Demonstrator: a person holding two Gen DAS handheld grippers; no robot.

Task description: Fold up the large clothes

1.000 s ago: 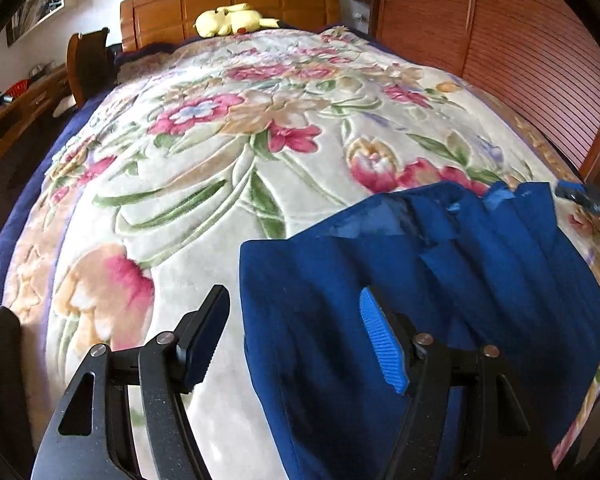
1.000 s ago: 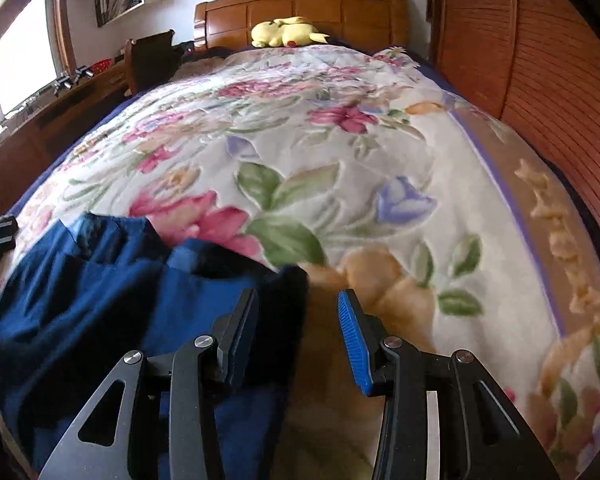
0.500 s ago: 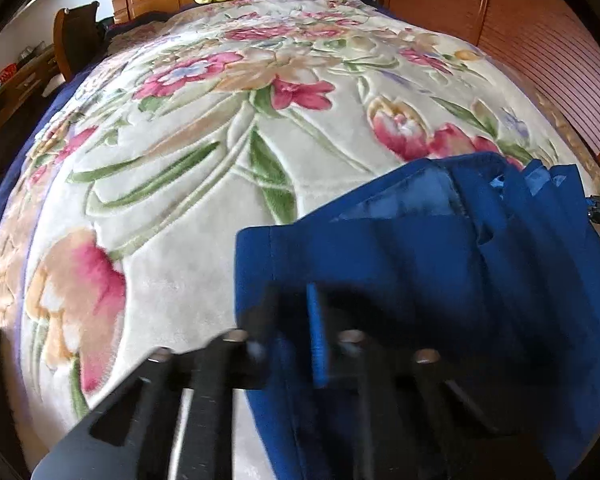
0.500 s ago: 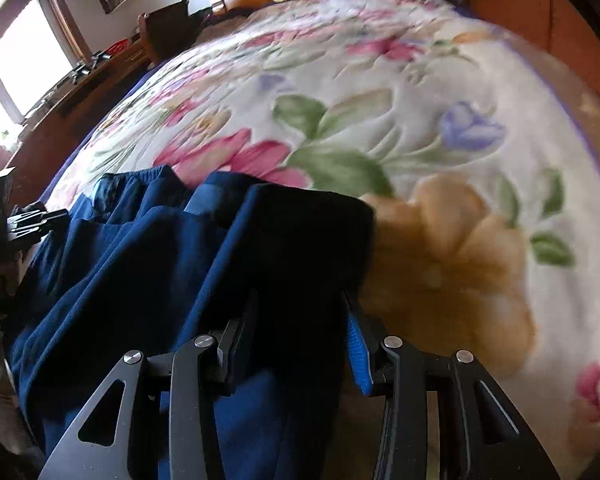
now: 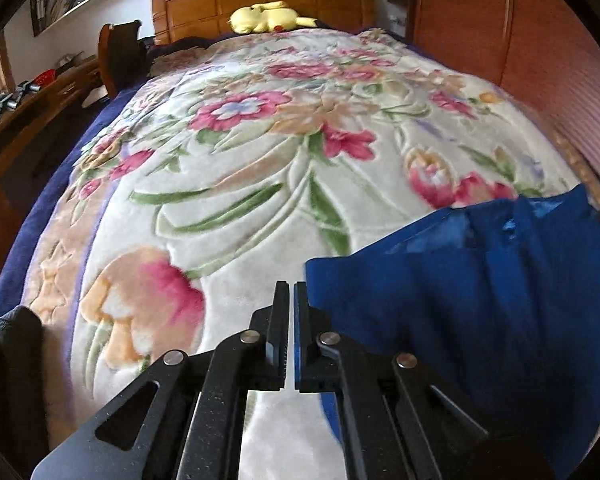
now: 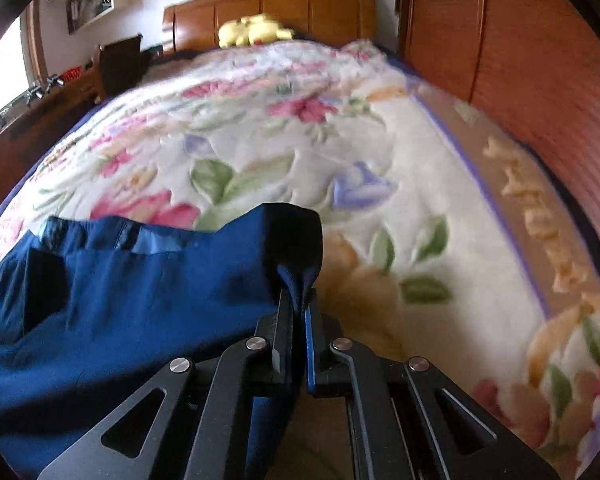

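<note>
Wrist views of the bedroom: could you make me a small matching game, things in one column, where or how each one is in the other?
Things:
1. soft toy
2. blue garment
3. right tongs
4. chair

Descriptions:
A. lying on the flowered blanket
B. beside the desk
C. by the headboard
D. clamped on a cloth corner

Pairs: 1-C, 2-A, 3-D, 4-B

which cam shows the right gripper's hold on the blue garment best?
Right wrist view: the right gripper is shut on a bunched corner of the blue garment. Left wrist view shows the garment spread on the blanket, but no such pinch.
</note>
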